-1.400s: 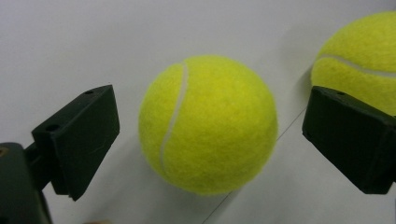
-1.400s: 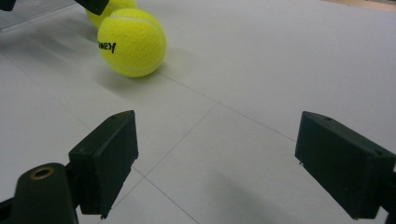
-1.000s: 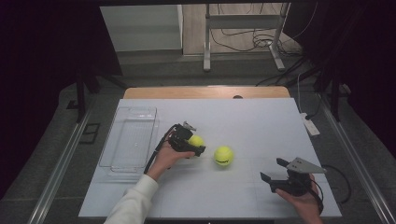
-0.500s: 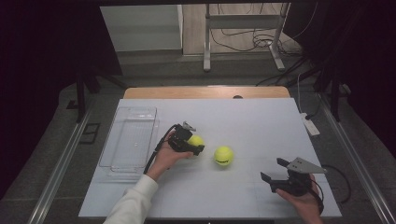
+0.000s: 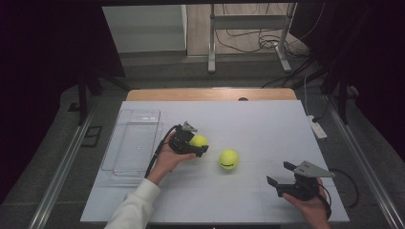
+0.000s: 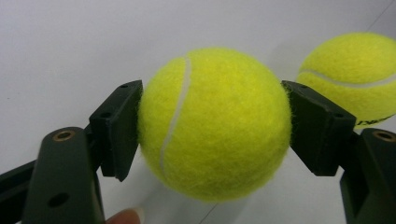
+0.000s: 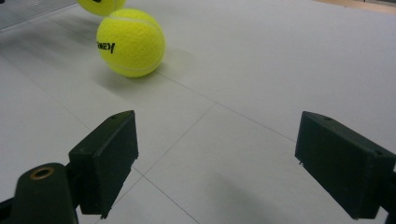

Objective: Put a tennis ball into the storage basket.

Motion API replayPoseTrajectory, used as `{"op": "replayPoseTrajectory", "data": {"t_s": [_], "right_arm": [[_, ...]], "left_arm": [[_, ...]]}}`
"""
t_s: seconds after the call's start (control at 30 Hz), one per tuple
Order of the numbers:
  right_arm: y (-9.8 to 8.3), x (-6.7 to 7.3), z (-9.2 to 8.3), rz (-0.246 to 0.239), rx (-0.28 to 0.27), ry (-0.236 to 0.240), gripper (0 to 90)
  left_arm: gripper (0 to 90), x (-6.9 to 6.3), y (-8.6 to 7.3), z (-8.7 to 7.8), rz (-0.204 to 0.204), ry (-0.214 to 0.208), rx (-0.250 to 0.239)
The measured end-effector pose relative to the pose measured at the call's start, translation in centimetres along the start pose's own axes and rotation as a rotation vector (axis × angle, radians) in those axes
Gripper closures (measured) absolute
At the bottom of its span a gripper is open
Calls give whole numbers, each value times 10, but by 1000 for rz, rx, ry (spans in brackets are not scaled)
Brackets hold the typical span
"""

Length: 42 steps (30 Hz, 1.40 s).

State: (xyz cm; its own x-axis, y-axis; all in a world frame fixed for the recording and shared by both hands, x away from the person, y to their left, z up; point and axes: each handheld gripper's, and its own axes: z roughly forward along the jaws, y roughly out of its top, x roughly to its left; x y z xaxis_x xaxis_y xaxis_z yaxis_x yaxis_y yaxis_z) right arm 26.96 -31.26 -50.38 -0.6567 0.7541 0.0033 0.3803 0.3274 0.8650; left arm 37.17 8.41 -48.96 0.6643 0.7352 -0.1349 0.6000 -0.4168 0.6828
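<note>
Left gripper, near the middle of the table, clamped on a tennis ball, both pads pressed flat into the felt on opposite sides, jaws just closed onto it. Underside of that ball and any contact with the table hidden in the left gripper view; in the high view mostly covered by the gripper body and the left hand, with just a yellow patch showing. A fingertip cut off at the bottom edge of the left gripper view. Second tennis ball lying free on the table just to the right of the held one, toward the centre, not touching it; cut off at the right edge in the left gripper view, black lettering on its side partly legible in the right gripper view, upside down. Right gripper near the table's front right corner, well apart from both balls, jaws wide apart with bare table between them. Right hand partly cut off by the bottom edge. Clear tray along the left edge, faint and hard to make out against the pale surface.
</note>
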Motion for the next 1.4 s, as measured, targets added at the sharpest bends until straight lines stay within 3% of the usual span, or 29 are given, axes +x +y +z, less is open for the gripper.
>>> {"op": "replayPoseTrajectory", "data": {"t_s": [0.93,1.4], "right_arm": [[0,1,0,-4,-2,-3,137],[0,1,0,-3,-1,-3,137]], "left_arm": [[265,-9,9,-41,19,1,-141],[265,-9,12,-54,19,5,-181]]}}
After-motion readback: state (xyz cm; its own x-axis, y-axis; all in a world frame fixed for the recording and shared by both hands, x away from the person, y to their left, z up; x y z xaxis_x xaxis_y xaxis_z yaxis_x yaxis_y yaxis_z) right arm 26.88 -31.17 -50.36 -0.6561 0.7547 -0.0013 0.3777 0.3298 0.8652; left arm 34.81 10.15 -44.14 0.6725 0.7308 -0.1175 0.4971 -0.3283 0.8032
